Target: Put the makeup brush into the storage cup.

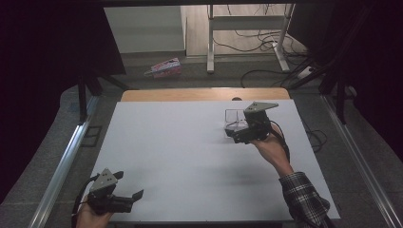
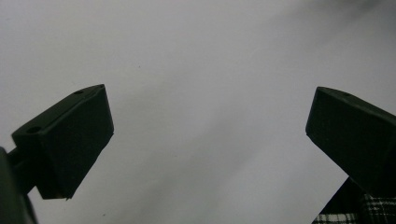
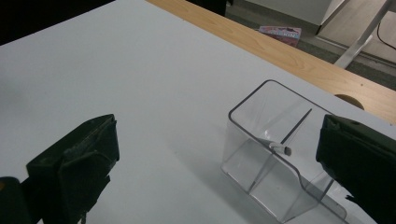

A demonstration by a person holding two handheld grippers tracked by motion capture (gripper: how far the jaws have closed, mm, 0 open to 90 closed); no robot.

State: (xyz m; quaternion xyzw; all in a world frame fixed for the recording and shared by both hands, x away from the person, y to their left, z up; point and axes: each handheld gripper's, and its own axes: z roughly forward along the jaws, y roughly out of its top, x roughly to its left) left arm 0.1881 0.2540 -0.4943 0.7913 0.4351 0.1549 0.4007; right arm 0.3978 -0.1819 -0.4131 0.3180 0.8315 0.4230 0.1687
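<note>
A clear plastic container (image 1: 233, 117) with a thin divider inside stands on the white table (image 1: 190, 152), right of centre toward the far edge. My right gripper (image 1: 234, 134) is open just in front of it. In the right gripper view the container (image 3: 271, 154) sits ahead and to the right, close to the right jaw, and my right gripper (image 3: 217, 123) holds nothing. My left gripper (image 1: 129, 185) rests open at the table's near left corner. In the left gripper view my left gripper (image 2: 208, 98) has bare white surface between its jaws.
A strip of wooden tabletop (image 1: 204, 94) runs along the far edge, with a round hole (image 1: 236, 99) in it. On the floor beyond lie a pink packet (image 1: 165, 67), a white desk frame (image 1: 247, 28) and cables. A plaid sleeve (image 1: 304, 197) comes in at lower right.
</note>
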